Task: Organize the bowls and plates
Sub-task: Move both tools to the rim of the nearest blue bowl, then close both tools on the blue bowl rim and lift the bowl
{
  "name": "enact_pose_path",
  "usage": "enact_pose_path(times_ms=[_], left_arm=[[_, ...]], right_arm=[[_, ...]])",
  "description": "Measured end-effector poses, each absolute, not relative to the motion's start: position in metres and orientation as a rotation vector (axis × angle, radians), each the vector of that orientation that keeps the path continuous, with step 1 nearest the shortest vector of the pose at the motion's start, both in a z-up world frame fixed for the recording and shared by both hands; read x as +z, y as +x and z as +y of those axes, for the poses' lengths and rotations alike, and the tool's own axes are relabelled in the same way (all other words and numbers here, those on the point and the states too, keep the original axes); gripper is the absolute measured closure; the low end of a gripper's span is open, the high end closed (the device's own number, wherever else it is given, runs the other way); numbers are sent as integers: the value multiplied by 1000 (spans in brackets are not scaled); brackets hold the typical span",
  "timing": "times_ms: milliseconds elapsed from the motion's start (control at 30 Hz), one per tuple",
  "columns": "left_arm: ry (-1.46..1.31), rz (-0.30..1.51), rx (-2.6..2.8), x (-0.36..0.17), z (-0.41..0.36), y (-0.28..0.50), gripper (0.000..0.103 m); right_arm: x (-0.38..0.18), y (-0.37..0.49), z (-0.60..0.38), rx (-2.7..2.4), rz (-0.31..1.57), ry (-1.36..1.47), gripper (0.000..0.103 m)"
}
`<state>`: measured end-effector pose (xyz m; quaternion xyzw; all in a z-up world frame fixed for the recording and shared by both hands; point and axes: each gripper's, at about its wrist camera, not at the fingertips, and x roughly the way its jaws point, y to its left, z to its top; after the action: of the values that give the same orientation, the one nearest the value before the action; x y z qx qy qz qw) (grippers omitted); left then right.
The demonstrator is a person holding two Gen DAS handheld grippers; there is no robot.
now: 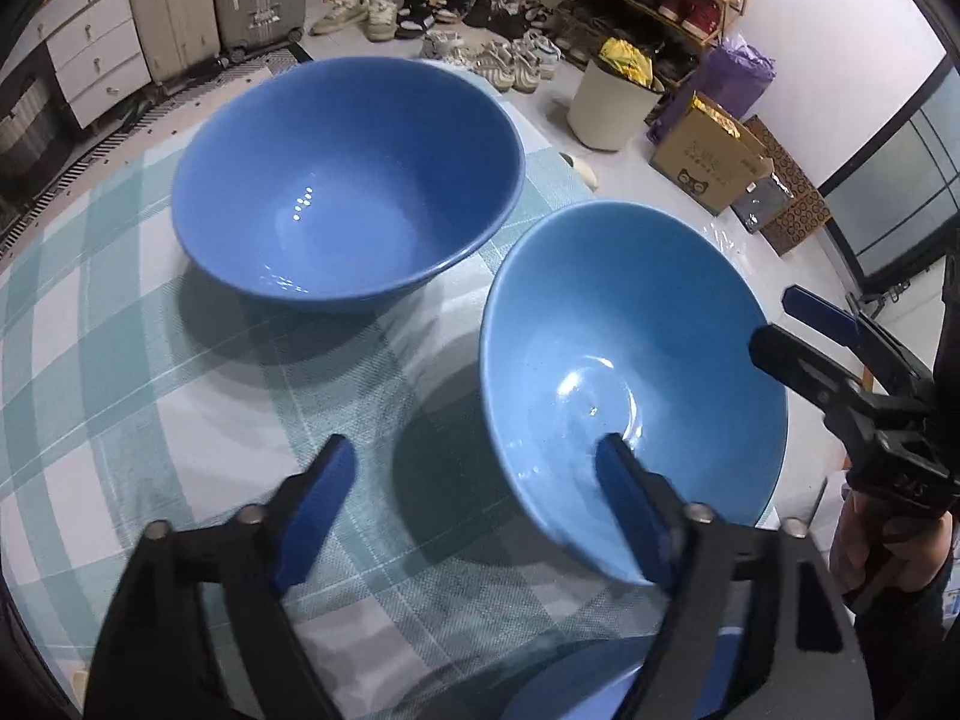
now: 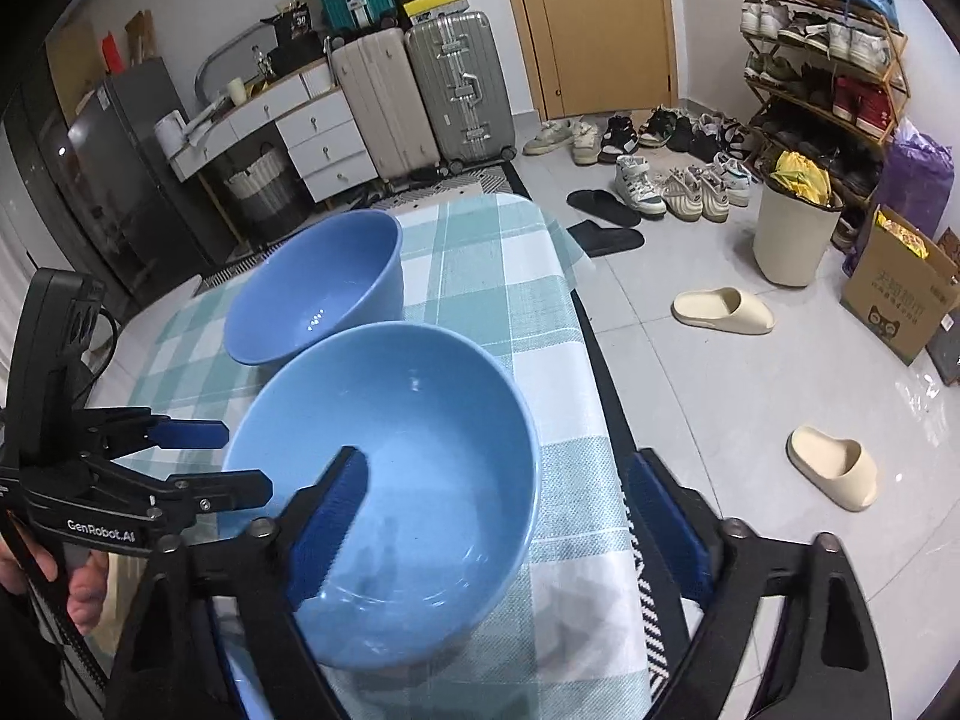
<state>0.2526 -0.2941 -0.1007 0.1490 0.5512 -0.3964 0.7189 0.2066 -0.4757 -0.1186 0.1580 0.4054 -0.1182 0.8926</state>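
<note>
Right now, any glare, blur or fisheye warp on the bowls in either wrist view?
Left wrist: small specular dots inside the darker bowl, a soft highlight in the lighter bowl, and both cast shadows on the tablecloth. Right wrist: lighter bowl's near rim smeared; room edges bend strongly in both.

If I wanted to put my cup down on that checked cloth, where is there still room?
The widest bare patch of the checked cloth lies left of the smaller bowl and in front of the larger bowl, ahead of the left tongs. There is also bare cloth right of the larger bowl, toward the table's far corner. It is crowded where the right tongs straddle the smaller bowl's rim.
</note>
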Motion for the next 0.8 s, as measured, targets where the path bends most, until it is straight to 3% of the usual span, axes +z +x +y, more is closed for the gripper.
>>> enact_pose_path(times_ms=[33,100,200,300,600,800], left_arm=[[340,1226,-879,-102,-295,253,41],[367,1225,-884,-104,-299,253,55],[376,1217,-913,-104,-303,254,65],[371,1230,-928,-104,-302,257,70],[313,1281,-976,-105,-299,253,72],[252,1302,-992,-99,-300,253,73]], right_arm=[[-121,208,-477,-240,854,333,25],[-127,212,-480,-237,882,357,42],[-132,214,-480,-221,905,365,58],[-135,214,-475,-223,914,357,65],[-140,210,-465,-240,946,334,86],[-138,208,-459,-286,972,281,90]])
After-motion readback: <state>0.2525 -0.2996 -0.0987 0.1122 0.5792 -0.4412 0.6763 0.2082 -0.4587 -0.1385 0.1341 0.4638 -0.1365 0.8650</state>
